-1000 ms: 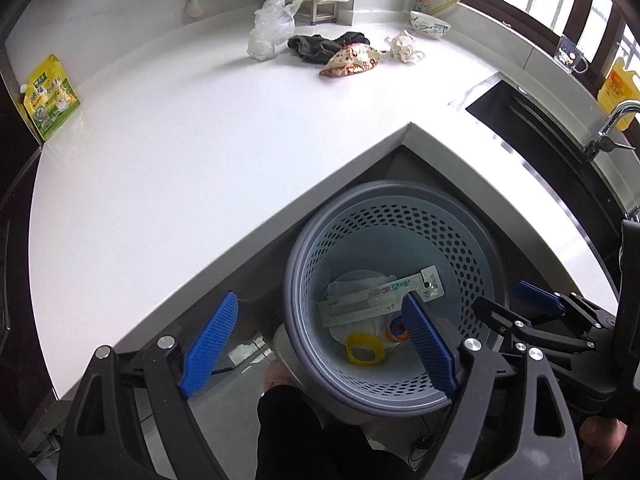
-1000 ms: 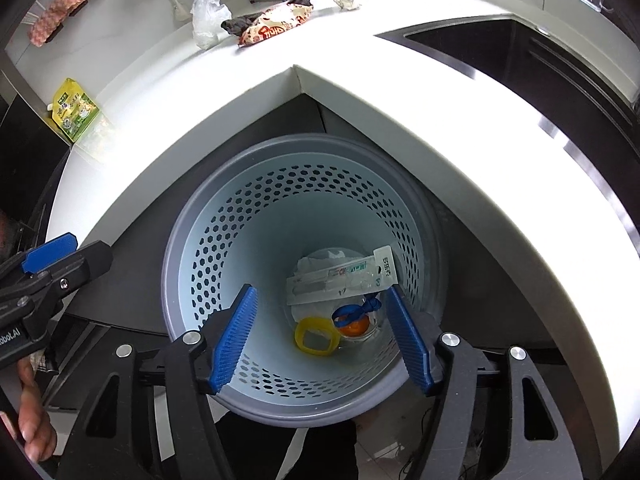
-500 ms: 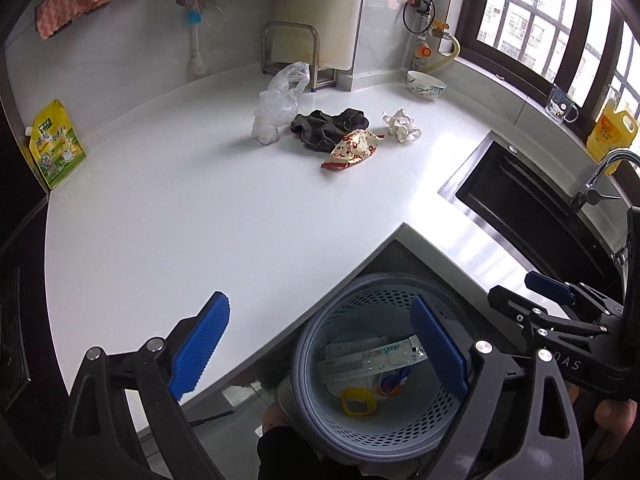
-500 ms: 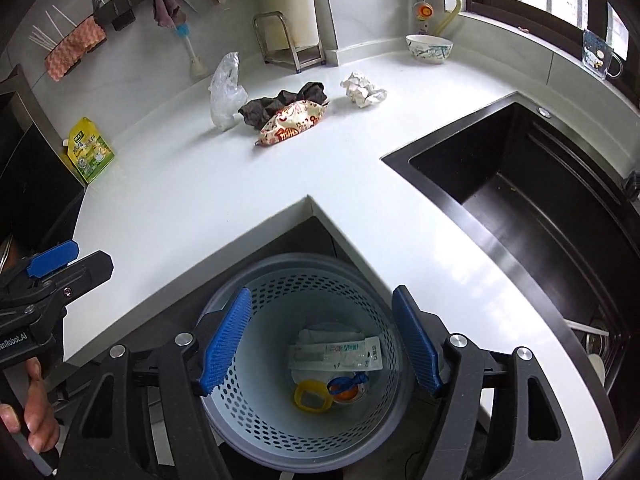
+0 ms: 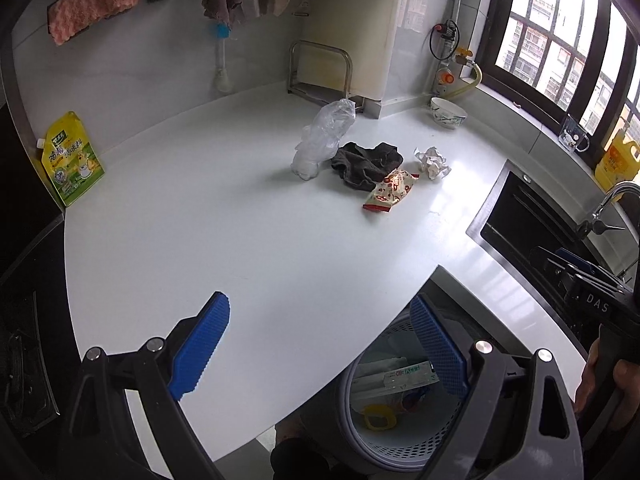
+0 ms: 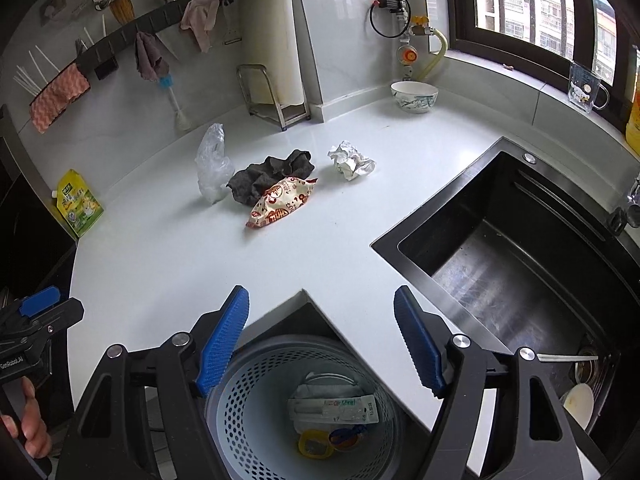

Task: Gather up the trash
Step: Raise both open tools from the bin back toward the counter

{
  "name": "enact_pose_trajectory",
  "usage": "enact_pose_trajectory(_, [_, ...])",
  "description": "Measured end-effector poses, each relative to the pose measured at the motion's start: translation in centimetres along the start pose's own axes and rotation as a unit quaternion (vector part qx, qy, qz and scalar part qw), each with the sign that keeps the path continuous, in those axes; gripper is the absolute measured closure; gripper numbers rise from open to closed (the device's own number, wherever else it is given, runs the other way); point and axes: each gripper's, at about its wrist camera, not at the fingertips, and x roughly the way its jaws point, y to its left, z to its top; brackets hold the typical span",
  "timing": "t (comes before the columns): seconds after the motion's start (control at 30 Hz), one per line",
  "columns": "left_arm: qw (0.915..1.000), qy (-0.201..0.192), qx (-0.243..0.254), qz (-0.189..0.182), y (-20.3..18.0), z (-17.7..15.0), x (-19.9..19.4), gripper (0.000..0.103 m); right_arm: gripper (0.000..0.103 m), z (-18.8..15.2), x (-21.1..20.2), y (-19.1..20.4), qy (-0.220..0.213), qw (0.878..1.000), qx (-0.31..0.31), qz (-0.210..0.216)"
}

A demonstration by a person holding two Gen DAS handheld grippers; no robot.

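On the white counter (image 5: 224,220) lie a clear plastic bag (image 5: 322,140) (image 6: 211,166), a dark cloth (image 5: 366,164) (image 6: 270,174), a red-patterned snack wrapper (image 5: 390,192) (image 6: 282,200) and a crumpled paper ball (image 5: 432,162) (image 6: 352,164). A grey perforated bin (image 5: 344,412) (image 6: 240,396) stands below the counter corner with a white packet (image 6: 332,408) and a yellow ring (image 6: 314,444) inside. My left gripper (image 5: 320,348) and right gripper (image 6: 322,336) are open and empty, above the counter's near edge and the bin.
A black sink (image 6: 520,264) lies to the right with a tap (image 5: 612,200). A bowl (image 6: 414,96), a metal rack (image 6: 276,96), a yellow-green pouch (image 5: 72,158) and a yellow oil bottle (image 5: 618,158) stand along the counter's back edge. Cloths hang on the wall.
Both grippers have risen and tilted up from over the bin toward the counter. The trash pile has come to mid-view. Both stay open and empty.
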Motion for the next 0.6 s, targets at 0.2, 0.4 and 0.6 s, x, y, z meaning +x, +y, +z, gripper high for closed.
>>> enact_pose_trajectory(0.2, [0.9998,0.003,0.021,0.002,2.1,1.3,0.1,0.013,0.031,0.2,1.9,1.2,0.005,1.000,0.019,-0.006])
enact_pose_trajectory(0.4, [0.9994,0.006,0.034,-0.011,3.6,3.6,2.3,0.013,0.031,0.7,3.9,1.8,0.013,0.999,0.040,-0.013])
enact_pose_trajectory(0.6, [0.9981,0.004,0.055,-0.026,4.2,7.1,6.0,0.013,0.031,2.1,6.3,2.0,0.015,0.997,0.061,-0.032])
